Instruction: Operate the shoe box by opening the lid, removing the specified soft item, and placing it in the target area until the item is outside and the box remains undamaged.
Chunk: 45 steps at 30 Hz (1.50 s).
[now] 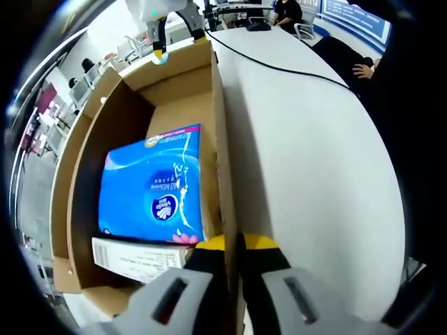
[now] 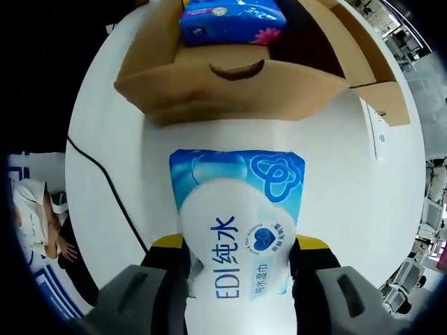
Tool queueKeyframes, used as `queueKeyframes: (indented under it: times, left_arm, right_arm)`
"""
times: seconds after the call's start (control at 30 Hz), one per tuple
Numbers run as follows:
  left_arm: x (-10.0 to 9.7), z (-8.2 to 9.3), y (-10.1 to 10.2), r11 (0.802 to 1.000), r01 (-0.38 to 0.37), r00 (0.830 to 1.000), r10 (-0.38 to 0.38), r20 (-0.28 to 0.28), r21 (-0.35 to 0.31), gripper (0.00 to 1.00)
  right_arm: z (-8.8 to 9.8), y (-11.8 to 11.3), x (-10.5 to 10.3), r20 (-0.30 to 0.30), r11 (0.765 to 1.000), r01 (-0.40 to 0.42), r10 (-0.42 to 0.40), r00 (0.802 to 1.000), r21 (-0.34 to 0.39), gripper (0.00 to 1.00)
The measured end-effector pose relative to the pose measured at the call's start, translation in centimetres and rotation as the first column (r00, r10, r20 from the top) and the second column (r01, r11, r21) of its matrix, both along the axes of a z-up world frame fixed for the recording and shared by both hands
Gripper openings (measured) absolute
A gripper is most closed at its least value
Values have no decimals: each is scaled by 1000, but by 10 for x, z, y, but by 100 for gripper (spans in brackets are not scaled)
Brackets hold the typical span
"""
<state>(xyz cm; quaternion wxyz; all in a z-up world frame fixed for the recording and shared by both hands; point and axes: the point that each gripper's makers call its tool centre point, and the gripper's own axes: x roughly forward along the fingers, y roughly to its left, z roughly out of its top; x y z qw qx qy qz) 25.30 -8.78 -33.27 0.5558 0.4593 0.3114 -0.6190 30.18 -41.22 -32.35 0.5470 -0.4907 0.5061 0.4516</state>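
White table [image 1: 307, 139], box [image 1: 218, 112] (tissue pack [image 1: 154, 185] inside)

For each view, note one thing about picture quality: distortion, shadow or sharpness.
Left gripper view: fisheye bends the cardboard box wall; shadow darkens its inside beside the blue tissue pack. Right gripper view: the wet-wipe pack print reads sharply; the table edge curves.

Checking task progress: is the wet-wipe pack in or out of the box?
Out. The right gripper holds the wipes pack over the white table, clear of the open box.
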Motion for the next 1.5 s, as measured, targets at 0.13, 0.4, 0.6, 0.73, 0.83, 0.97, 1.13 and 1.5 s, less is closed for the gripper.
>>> queueKeyframes:
  times: [0.13, 0.4, 0.6, 0.73, 0.83, 0.97, 1.13, 1.5]
  left_arm:
    - [-1, 0, 0, 1000, 4, 1000, -4, 4, 1, 3]
    - [-1, 0, 0, 1000, 14, 1000, -14, 5, -2, 3]
    - [-1, 0, 1, 1000, 19, 1000, -19, 14, 2, 3]
    - [-1, 0, 1, 1000, 21, 1000, -21, 11, 0, 3]
    - [-1, 0, 1, 1000, 22, 1000, -22, 6, -6, 3]
    - [-1, 0, 1, 1000, 26, 1000, -26, 4, -9, 3]
    - [1, 1, 1, 1000, 30, 1000, -30, 2, -10, 3]
    - [3, 1, 3, 999, 38, 999, -38, -4, -22, 3]
  right_arm:
    - [-5, 2, -2, 8, 1000, 28, -28, 1000, -6, 63]
    - [-1, 3, -3, 23, 998, 51, -50, 998, -25, 64]
    - [6, -1, 4, 57, 998, 65, -64, 996, -12, 64]
    - [11, -1, 5, 83, 998, 69, -68, 994, -14, 64]
    - [20, -2, 6, 106, 996, 85, -83, 991, -14, 62]
    - [38, 3, 6, 149, 996, 86, -84, 985, -8, 61]
    - [65, 27, 5, 207, 998, 59, -64, 976, 27, 61]
    - [118, 102, 12, 293, 984, 3, -57, 955, 180, 57]
